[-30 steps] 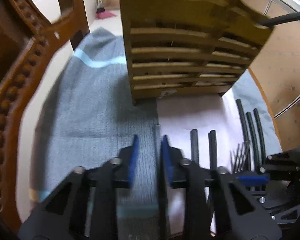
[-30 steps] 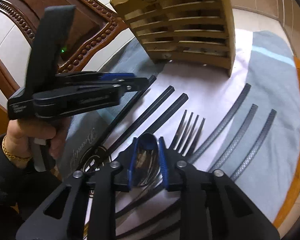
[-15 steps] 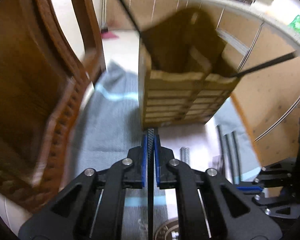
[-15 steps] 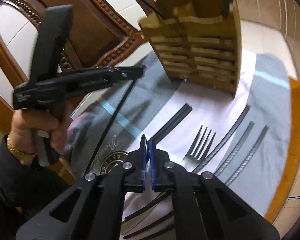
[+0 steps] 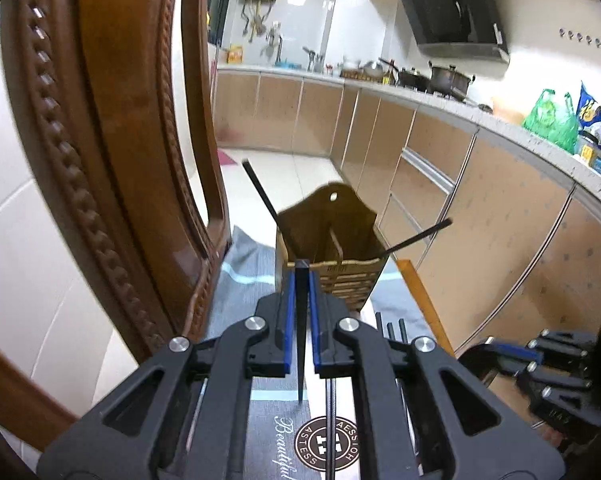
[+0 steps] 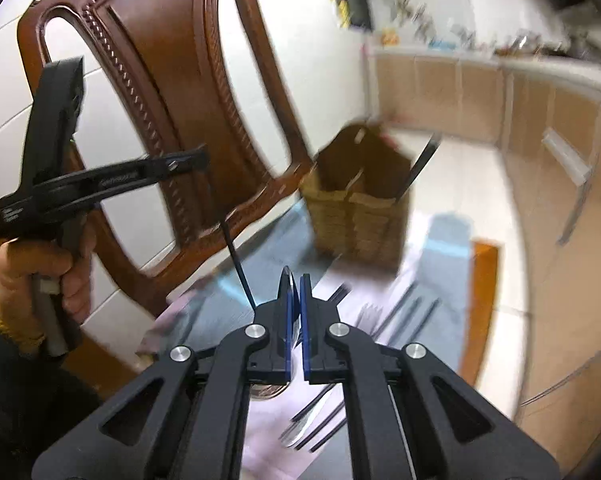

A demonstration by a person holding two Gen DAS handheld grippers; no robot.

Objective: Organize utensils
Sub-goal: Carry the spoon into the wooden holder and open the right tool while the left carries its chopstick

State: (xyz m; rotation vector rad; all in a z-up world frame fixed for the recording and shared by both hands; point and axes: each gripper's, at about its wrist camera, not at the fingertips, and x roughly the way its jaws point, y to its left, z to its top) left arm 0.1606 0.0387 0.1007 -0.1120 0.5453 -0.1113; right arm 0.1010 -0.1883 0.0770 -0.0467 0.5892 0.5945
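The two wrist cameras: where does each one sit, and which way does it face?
Left wrist: on the left gripper, shut on a black chopstick, facing the wooden holder and kitchen cabinets.
Right wrist: on the right gripper, shut on a spoon, facing the chair; the person's left hand shows.
Shared: holder, chair, cloth.

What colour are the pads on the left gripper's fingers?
Blue pads on black fingers, clearest in the left wrist view.

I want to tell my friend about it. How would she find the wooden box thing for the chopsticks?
Find the carved wooden chair, then the grey cloth beside it. The slatted wooden holder stands upright there, the only wooden box, with two black chopsticks poking out.
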